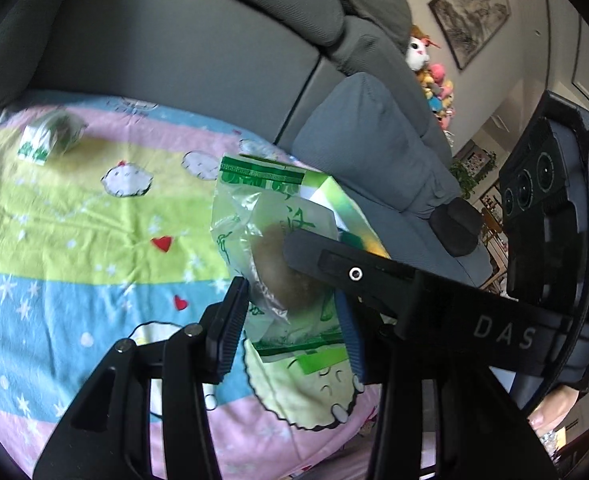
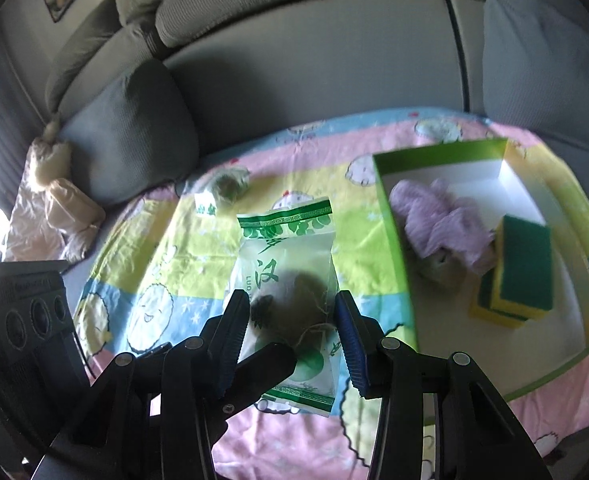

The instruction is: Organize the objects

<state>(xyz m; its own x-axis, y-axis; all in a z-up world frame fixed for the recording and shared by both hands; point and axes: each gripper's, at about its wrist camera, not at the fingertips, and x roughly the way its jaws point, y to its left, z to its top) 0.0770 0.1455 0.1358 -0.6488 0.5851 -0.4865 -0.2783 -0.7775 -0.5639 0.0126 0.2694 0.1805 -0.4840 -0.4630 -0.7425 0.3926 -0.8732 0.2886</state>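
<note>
**Me:** Nearest the left wrist camera is my left gripper [image 1: 290, 328]. Its pads are drawn in on the lower half of the green-printed packet [image 1: 262, 208], the round brown fruit sitting between them. My right gripper's finger [image 1: 326, 260] lies across the front of that packet.

**Helper:** Is it off the blanket [image 1: 74, 220]?

**Me:** It looks raised clear of it. A second packet [image 1: 50, 140] lies far off on the yellow stripe.

**Helper:** And from the right wrist?

**Me:** My right gripper [image 2: 292, 328] has a pad against each side edge of the same packet [image 2: 286, 264]. I can't tell whether they press or only touch. A left finger [image 2: 266, 364] crosses its lower corner.

**Helper:** Where does it go?

**Me:** I'd say into the green-rimmed box [image 2: 442, 152] to the right, which holds a lilac cloth [image 2: 442, 216] and stacked sponges [image 2: 522, 268]. So I judge this to be the carry. Next, one gripper should let go. The other should swing the packet over the rim, set it in the bare white space behind the cloth, and only then release.
</note>
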